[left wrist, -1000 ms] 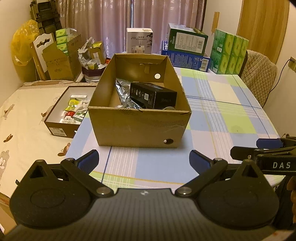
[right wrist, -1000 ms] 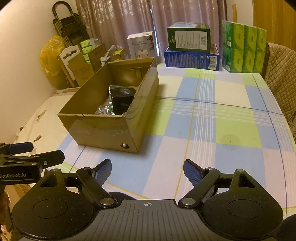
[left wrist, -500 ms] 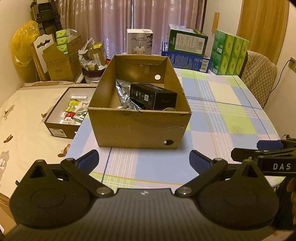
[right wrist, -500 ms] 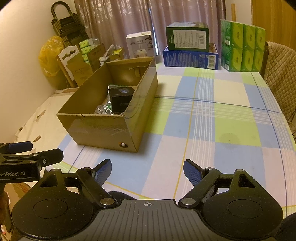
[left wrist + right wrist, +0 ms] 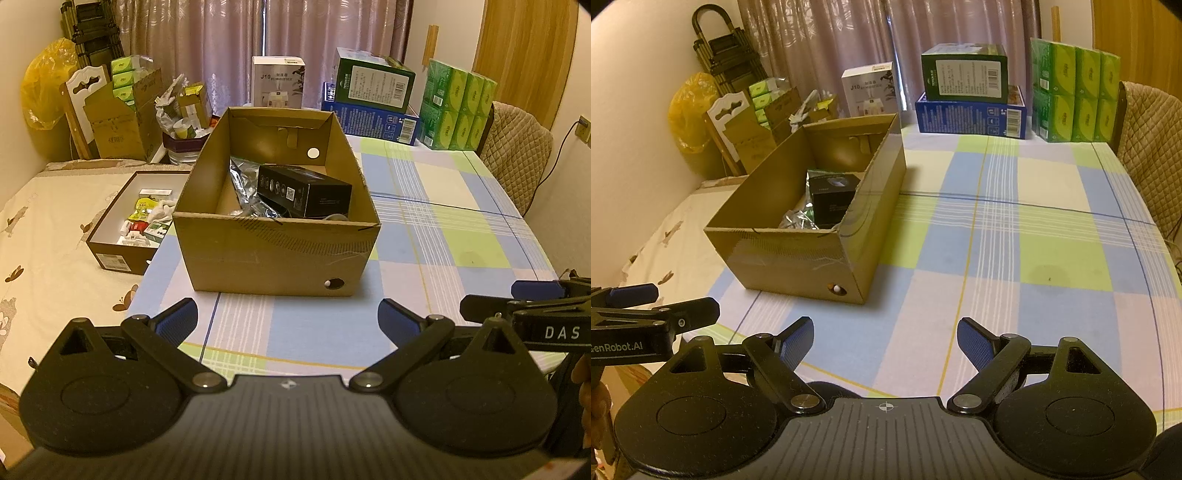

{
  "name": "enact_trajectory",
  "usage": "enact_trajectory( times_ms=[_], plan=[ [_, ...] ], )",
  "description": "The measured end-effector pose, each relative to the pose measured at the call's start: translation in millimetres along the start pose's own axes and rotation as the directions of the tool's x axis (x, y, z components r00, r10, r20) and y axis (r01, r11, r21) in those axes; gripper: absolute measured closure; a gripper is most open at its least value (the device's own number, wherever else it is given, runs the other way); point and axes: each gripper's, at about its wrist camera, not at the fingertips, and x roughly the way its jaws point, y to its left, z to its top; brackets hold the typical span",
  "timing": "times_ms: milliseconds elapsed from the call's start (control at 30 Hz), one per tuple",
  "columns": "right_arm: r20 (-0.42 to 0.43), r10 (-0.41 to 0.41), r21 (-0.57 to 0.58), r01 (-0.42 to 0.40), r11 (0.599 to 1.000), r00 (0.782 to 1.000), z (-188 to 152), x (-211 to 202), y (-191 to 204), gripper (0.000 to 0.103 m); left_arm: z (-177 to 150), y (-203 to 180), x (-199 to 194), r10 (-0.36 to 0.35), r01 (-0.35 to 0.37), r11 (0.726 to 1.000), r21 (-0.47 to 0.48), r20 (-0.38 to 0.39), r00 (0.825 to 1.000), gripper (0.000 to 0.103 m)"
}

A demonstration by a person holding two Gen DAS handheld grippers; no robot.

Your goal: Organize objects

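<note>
While both tools hang back at the near edge of the table [image 5: 1052, 258], nothing is held. My left gripper [image 5: 288, 317] is spread wide and empty, and my right gripper [image 5: 885, 338] is spread wide and empty too, each pointing toward the cardboard box [image 5: 273, 254]. I'd say they sit low and back so the box top stays clear for a reach in.

The cardboard box stands on the checked cloth at the left side of the table, open on top, near wall facing me. It is the collecting spot as I read it: inside lies one black carton [image 5: 304, 190], tilted, resting on one crinkly silver bag [image 5: 242, 184]. Something pale shows at the near inner wall; can't tell what.

Counts: two grippers; one cardboard box on the table; one shallow dark tray [image 5: 125, 218] just left of it on the lower cream surface, holding several small packets, too small to count. At the far table edge: one white carton [image 5: 870, 90], one green carton [image 5: 964, 72] stacked on one blue carton [image 5: 971, 116], and one pack of green tissue bricks [image 5: 1075, 92], six faces visible.

The cloth itself has no loose items, so I judge the next pick comes from the tray or the far cartons.
</note>
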Motion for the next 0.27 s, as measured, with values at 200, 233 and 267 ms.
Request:
enact_trajectory(
  times_ms=[200, 233, 267],
  plan=[
    [-0.001, 0.000, 0.003, 0.000, 1.000, 1.000, 0.7, -0.2, 0.1, 0.021, -1.8, 0.0, -2.5, 0.007, -0.007, 1.000, -0.019, 0.024, 1.000, 0.001],
    [0.000, -0.001, 0.003, 0.001, 1.000, 1.000, 0.8, -0.4, 0.2, 0.021, -1.5, 0.4, -2.9, 0.010, -0.010, 1.000, -0.021, 0.027, 1.000, 0.001],
    [0.000, -0.002, 0.003, 0.002, 1.000, 1.000, 0.9, -0.6, 0.4, 0.021, -1.1, 0.9, -2.9, 0.010, -0.010, 1.000, -0.021, 0.027, 1.000, 0.001]
  ],
)
